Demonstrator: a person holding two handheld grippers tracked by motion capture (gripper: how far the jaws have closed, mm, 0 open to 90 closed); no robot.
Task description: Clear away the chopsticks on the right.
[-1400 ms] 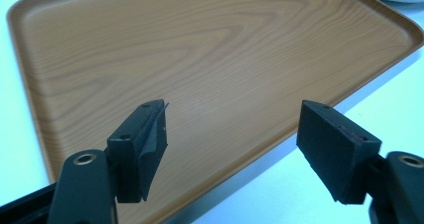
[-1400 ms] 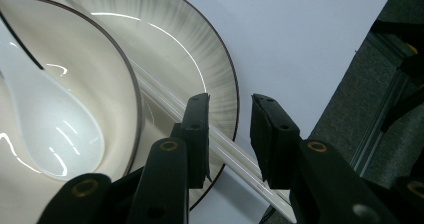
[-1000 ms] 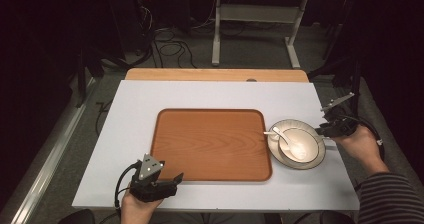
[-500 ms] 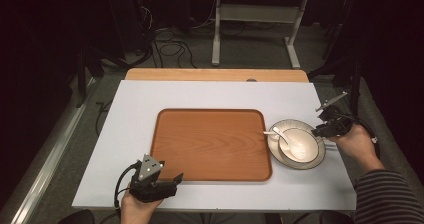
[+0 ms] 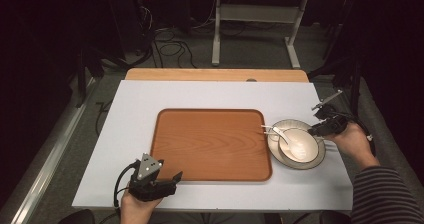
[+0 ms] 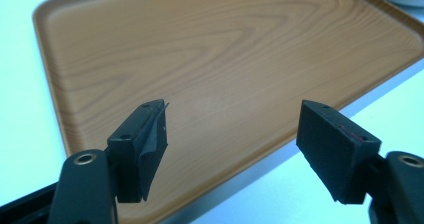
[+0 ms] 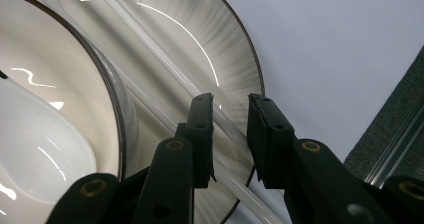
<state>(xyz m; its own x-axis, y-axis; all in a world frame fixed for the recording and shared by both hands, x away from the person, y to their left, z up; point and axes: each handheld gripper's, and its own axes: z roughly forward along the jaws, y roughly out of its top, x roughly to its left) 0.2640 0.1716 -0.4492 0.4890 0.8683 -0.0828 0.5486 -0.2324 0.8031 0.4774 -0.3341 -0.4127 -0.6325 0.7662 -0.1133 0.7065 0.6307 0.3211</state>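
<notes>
No readable text, label, brand or number appears on anything here

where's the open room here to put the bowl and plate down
The wooden tray is bare all over. The white table is free left of the tray and along its far edge. It is crowded at the right, where bowl, plate and right gripper meet.

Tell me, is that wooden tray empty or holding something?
Empty. The wooden tray shows only bare wood grain; the bowl sits on a plate beside it.
</notes>
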